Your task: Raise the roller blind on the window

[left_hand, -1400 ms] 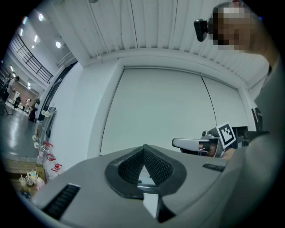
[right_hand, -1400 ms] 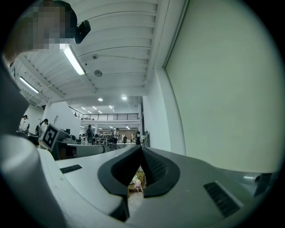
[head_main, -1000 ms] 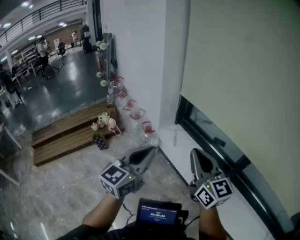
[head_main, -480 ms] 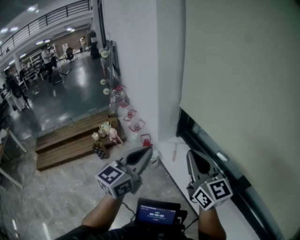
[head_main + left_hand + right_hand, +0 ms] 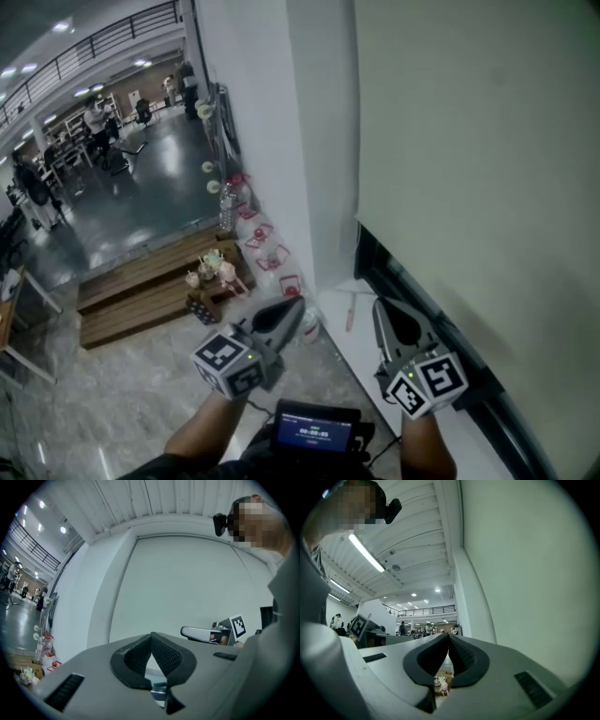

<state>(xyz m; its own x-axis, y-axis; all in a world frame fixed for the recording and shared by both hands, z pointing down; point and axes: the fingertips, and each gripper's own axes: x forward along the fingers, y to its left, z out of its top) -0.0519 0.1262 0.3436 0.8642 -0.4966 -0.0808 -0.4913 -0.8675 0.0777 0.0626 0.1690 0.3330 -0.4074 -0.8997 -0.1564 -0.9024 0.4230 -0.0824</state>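
— What colour is the roller blind (image 5: pixel 469 141)?
— Plain pale cream, with no pattern. The window frame (image 5: pixel 389 267) at its six o'clock is black, and the wall (image 5: pixel 267 141) at its nine o'clock is white.
— And the grippers?
— The left gripper (image 5: pixel 296 305) and the right gripper (image 5: pixel 380 307) are grey. Their pads (image 5: pixel 166 656) are black with a fine grid texture. Each marker cube (image 5: pixel 230 361) is white with black squares.
— The floor (image 5: pixel 103 412)?
— Glossy grey with marbled veining. The wooden steps (image 5: pixel 141 291), at ten o'clock from the left gripper, are brown planks. Small red things (image 5: pixel 292 284) line the foot of the wall.
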